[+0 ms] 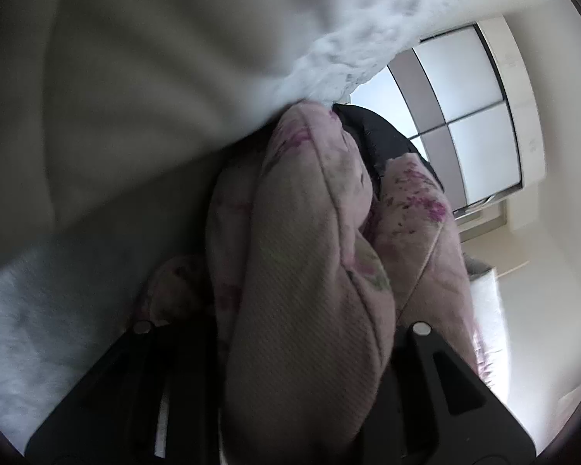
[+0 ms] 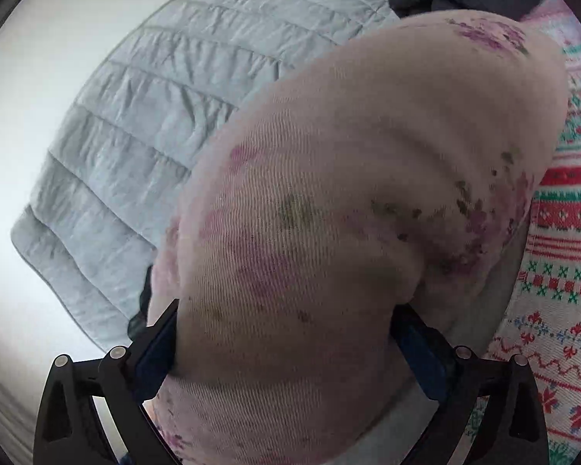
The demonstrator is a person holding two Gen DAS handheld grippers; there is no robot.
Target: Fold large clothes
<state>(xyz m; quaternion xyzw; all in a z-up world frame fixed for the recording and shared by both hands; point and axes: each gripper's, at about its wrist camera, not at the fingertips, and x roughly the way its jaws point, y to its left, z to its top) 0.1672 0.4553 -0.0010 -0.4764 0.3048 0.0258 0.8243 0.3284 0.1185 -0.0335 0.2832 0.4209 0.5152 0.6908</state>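
Observation:
A thick pink garment with purple flower print [image 1: 302, 271] fills the lower middle of the left wrist view. It is bunched between the two black fingers of my left gripper [image 1: 282, 329], which is shut on it. In the right wrist view the same pink floral cloth [image 2: 348, 178] bulges up in a big fold. My right gripper [image 2: 290, 337] is shut on it, and the blue pads [image 2: 155, 352] press into the fabric from both sides. The fingertips of both grippers are partly hidden by the cloth.
A pale grey quilted blanket [image 2: 135, 124] lies to the left, with a red, green and white patterned knit [image 2: 561, 232] on the right. A dark garment [image 1: 375, 131] pokes out behind the pink one. White fluffy fabric [image 1: 348, 50] and beige cloth [image 1: 116, 97] hang close. A window [image 1: 468, 116] is beyond.

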